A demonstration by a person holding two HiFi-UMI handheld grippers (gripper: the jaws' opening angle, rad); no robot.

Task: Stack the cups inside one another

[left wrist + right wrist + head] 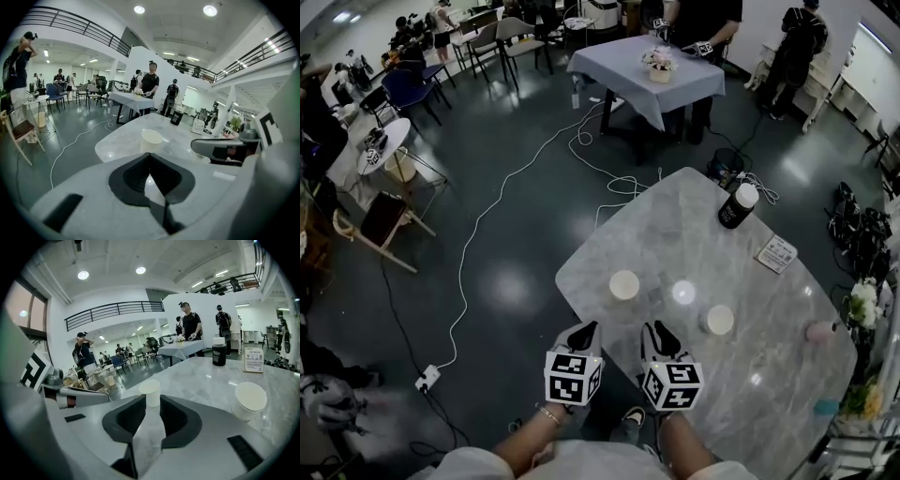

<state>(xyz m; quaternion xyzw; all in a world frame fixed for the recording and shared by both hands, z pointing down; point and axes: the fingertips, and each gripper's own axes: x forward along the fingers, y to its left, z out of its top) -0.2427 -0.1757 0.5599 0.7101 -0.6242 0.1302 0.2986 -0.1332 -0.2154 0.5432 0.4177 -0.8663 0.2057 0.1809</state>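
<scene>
The left gripper (585, 328) tilts down over the counter's (769, 375) near edge, its fingers together, and the left cup (624, 285) stands just ahead of it. Beside it the right gripper (658, 328) angles the same way, fingers slightly apart around nothing. The right cup (719, 320) sits off to its right. The person's forearms (523, 441) run off the bottom edge.

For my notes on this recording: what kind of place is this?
Likely a big open office or lab hall: a marble table, office chairs, a cable across the floor, and a railed upper gallery.
</scene>
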